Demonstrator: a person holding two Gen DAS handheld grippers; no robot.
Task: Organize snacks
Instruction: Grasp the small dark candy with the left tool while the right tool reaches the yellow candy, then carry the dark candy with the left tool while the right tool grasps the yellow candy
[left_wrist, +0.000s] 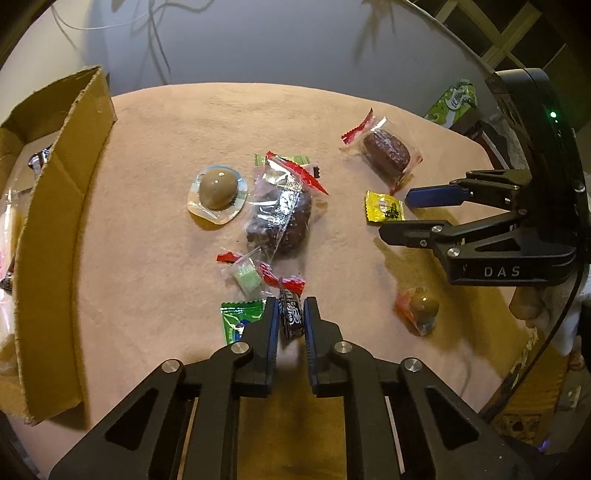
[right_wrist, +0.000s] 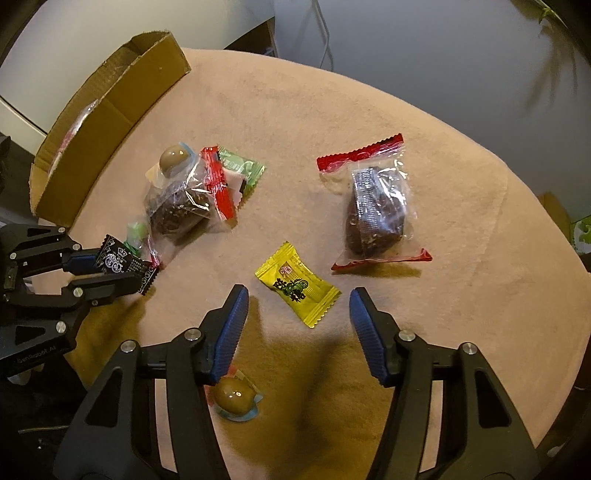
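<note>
My left gripper (left_wrist: 290, 308) is shut on a small black candy packet (left_wrist: 291, 314), held just above the table; it also shows in the right wrist view (right_wrist: 123, 264). My right gripper (right_wrist: 297, 301) is open, its fingers either side of a yellow candy (right_wrist: 297, 284), which also shows in the left wrist view (left_wrist: 384, 206). A cardboard box (left_wrist: 55, 221) stands at the left with a few wrapped snacks inside. A clear-wrapped brown cake (left_wrist: 280, 218) lies mid-table, and another brown cake (right_wrist: 376, 210) lies to the right.
A sealed brown egg (left_wrist: 216, 190) lies left of the middle cake. Another wrapped egg (right_wrist: 234, 397) lies under my right gripper. Green packets (left_wrist: 238, 321) and a pale green sweet (left_wrist: 247, 278) lie near my left gripper. A green carton (left_wrist: 452, 105) stands at the far right edge.
</note>
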